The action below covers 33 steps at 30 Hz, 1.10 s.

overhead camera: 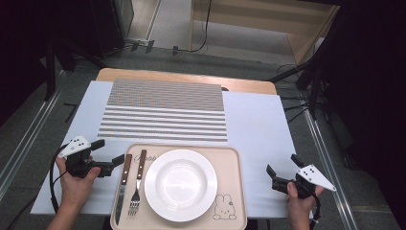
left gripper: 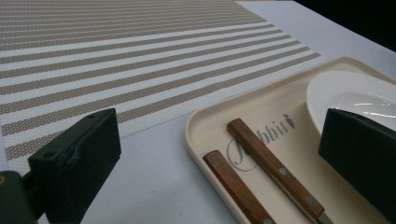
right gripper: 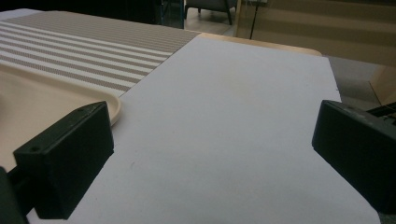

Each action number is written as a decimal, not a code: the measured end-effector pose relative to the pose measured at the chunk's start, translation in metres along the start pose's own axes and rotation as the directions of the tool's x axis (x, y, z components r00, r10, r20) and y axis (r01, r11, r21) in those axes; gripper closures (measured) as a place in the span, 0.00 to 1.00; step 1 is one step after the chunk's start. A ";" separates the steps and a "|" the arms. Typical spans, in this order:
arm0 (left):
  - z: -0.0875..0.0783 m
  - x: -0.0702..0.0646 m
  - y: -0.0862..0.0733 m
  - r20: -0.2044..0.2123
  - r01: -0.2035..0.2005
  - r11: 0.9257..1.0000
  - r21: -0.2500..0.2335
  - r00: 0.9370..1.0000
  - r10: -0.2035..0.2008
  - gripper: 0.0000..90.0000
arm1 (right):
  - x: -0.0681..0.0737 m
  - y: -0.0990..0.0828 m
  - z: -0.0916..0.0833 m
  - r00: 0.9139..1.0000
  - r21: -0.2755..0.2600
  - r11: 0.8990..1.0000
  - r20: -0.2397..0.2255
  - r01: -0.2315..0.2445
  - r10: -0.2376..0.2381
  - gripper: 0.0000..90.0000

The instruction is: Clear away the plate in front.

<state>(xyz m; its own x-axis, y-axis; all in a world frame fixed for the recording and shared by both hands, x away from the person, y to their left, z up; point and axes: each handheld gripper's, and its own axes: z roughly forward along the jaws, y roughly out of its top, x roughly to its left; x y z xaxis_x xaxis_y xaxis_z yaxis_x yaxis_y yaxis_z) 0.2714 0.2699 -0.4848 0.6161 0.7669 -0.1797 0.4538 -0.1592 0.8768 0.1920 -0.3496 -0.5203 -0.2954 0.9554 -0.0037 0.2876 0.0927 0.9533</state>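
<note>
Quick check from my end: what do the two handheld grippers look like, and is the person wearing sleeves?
Both the left gripper and the right gripper are black, with two blocky, flat-faced jaws each. Each carries a pale grey three-cornered plate on top, marked with small dark dots. A black cable loops from the left one and another trails from the right. The forearms are bare, no sleeves in the high view.

You get even overhead light on the white table cover (overhead camera: 258, 129), while the room around it falls nearly black. The plate (overhead camera: 181, 184) shows a soft glare, perhaps from a ceiling lamp. In both gripper views the near black jaws look blurred and the pictures slightly grainy.
</note>
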 end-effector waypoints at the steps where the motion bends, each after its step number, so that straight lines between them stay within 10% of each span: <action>1: -0.001 0.001 -0.001 -0.005 0.001 1.000 -0.001 1.000 -0.001 0.00 | 0.000 0.000 0.000 1.000 0.001 1.000 0.000 -0.001 0.001 0.00; 33: -0.038 0.036 -0.020 -0.137 0.038 0.999 -0.027 0.990 -0.041 0.00 | 0.000 0.000 0.000 1.000 0.005 1.000 -0.002 0.003 -0.003 0.00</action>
<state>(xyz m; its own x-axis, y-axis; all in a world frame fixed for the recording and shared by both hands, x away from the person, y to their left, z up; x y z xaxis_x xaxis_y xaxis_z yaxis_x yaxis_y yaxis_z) 0.2600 0.3242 -0.4919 0.5026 0.8509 -0.1527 0.4592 -0.1131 0.8811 0.1923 -0.3496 -0.5203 -0.2984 0.9544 -0.0057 0.2910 0.0967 0.9518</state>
